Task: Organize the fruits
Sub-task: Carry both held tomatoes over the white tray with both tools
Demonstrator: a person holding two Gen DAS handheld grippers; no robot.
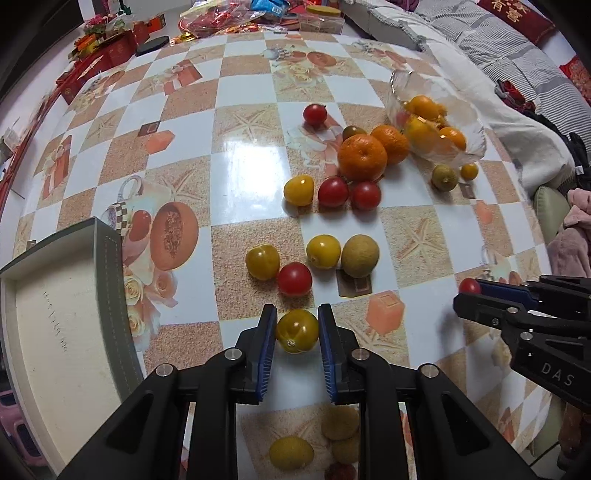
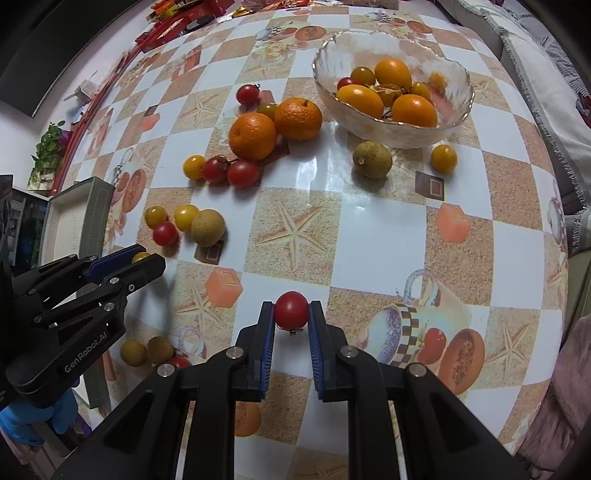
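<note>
My left gripper (image 1: 297,325) is shut on a yellow cherry tomato (image 1: 297,331) just above the table. My right gripper (image 2: 291,314) is shut on a red cherry tomato (image 2: 291,309); it also shows in the left wrist view (image 1: 469,286). Loose fruit lies ahead: two oranges (image 1: 362,157), red and yellow tomatoes (image 1: 333,191), a brownish longan (image 1: 360,256). A glass bowl (image 2: 391,129) at the back right holds kumquats and small tomatoes. An open shallow box (image 1: 55,314) sits at the left.
The round table (image 2: 369,229) has a glossy checkered cloth. Red packets and snack bags (image 1: 229,18) crowd the far edge. A sofa with blankets (image 1: 498,55) lies beyond the right rim. More small fruit (image 2: 147,350) lies near the left gripper.
</note>
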